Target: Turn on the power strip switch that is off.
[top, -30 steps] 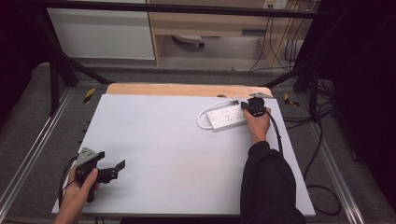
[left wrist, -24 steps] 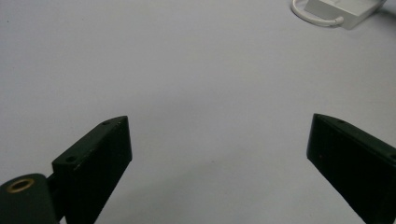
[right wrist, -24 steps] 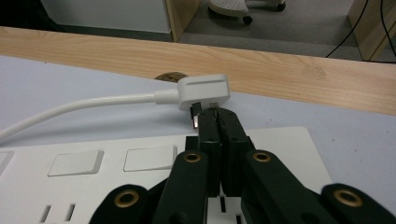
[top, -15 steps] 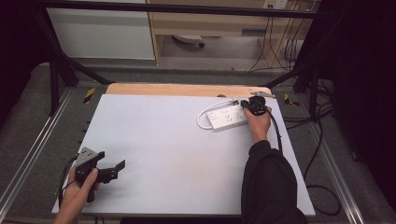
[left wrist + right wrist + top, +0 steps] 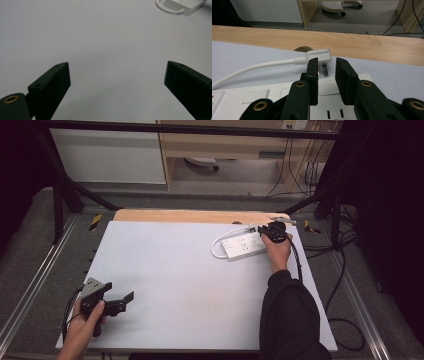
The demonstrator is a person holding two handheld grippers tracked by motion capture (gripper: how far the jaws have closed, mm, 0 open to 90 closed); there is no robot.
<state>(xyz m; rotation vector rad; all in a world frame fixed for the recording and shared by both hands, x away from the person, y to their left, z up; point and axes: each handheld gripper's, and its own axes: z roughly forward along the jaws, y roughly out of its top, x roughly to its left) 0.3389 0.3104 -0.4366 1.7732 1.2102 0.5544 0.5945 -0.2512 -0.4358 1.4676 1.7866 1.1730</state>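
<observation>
The white power strip point(image 5: 244, 245) lay near the far right corner of the grey table mat point(image 5: 190, 285), its cable point(image 5: 216, 249) looped off its left end. In the right gripper view the strip's own white plug point(image 5: 319, 56) was seen lying on the mat just beyond the strip's far edge, pins point(image 5: 325, 69) pointing back toward the strip, with the cable running away to the left. The right gripper point(image 5: 326, 72) was held low over the strip's top face, above a rocker switch point(image 5: 327, 88) and a socket. Its jaws had just been opening and stood a narrow gap apart; nothing was gripped between them, and the plug sat beyond their tips, so the claw was released. It could be judged that a press or a grip at the strip's end had just been let go, and that the step in hand was the release.

The left gripper point(image 5: 116, 302) was held at the near left of the mat, well apart from the strip, its jaws spread wide over bare mat and holding nothing.

Were the plug to be taken next, the right jaws would need to be widened further, moved forward past the strip's edge, and closed across the plug's body rather than on its pins.
</observation>
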